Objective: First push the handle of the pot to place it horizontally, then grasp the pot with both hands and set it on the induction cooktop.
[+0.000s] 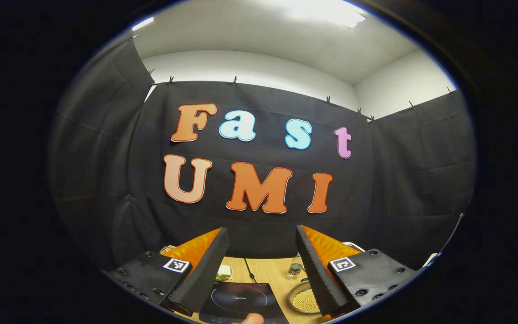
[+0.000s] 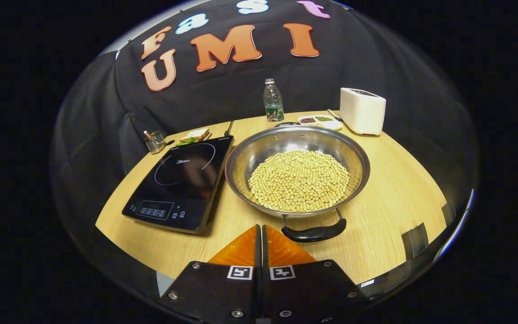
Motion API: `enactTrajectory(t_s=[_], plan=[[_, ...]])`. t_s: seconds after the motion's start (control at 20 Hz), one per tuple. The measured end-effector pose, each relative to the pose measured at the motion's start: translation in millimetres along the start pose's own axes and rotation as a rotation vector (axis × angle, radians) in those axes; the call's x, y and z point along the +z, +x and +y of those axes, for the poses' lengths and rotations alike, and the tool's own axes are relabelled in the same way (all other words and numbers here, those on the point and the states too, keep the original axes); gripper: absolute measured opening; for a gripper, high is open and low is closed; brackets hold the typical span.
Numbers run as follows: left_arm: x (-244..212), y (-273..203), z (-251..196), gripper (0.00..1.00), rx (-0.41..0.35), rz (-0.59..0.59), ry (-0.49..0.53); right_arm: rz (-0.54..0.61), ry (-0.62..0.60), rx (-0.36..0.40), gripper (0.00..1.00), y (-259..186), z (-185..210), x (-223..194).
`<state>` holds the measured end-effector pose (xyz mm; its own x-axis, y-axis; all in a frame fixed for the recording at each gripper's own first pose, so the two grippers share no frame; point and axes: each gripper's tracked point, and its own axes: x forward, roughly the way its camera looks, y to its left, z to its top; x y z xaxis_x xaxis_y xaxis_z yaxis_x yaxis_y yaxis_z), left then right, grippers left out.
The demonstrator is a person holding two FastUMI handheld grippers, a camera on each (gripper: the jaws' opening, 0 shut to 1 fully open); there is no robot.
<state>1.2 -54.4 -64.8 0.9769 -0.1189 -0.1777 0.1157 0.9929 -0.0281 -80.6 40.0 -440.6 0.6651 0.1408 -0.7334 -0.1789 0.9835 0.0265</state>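
A steel pot [image 2: 358, 173] full of pale beans sits on the round wooden table, just right of the black induction cooktop [image 2: 180, 182]. Its near black handle [image 2: 314, 232] points toward me, and a far handle peeks behind the rim. My right gripper [image 2: 261, 227] is shut with nothing in it, hovering just short and left of the near handle. My left gripper [image 1: 262, 236] is open and raised high, tilted at the booth wall. Low between its fingers I see the cooktop [image 1: 241, 299] and the pot [image 1: 305, 299], with a fingertip of a hand [image 1: 250, 319] at the bottom edge.
At the back of the table [image 2: 394, 198] stand a water bottle [image 2: 273, 101], a white toaster [image 2: 362, 110], a divided dish of grains [image 2: 319, 120], a sandwich [image 2: 194, 135] and a small wire holder [image 2: 154, 141]. A cord runs from the cooktop's back.
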Motion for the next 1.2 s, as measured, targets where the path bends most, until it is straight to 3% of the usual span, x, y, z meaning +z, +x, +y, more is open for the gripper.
enactTrajectory(t_s=[0.1,0.25,0.45,1.2], plan=[[-2,0,-2,0.98,-0.001,0.004,-0.003,0.013,0.014,-0.021,0.00,6,-13,-2],[-4,0,2,0.98,0.014,0.009,0.005,0.029,0.074,0.015,0.00,6,-10,-5],[-5,1,-2,0.98,0.013,0.013,0.001,0.028,0.038,-0.029,0.00,6,-27,-7],[-11,11,-12,0.98,-0.006,0.027,-0.009,0.025,0.111,-0.133,0.00,12,-95,14]])
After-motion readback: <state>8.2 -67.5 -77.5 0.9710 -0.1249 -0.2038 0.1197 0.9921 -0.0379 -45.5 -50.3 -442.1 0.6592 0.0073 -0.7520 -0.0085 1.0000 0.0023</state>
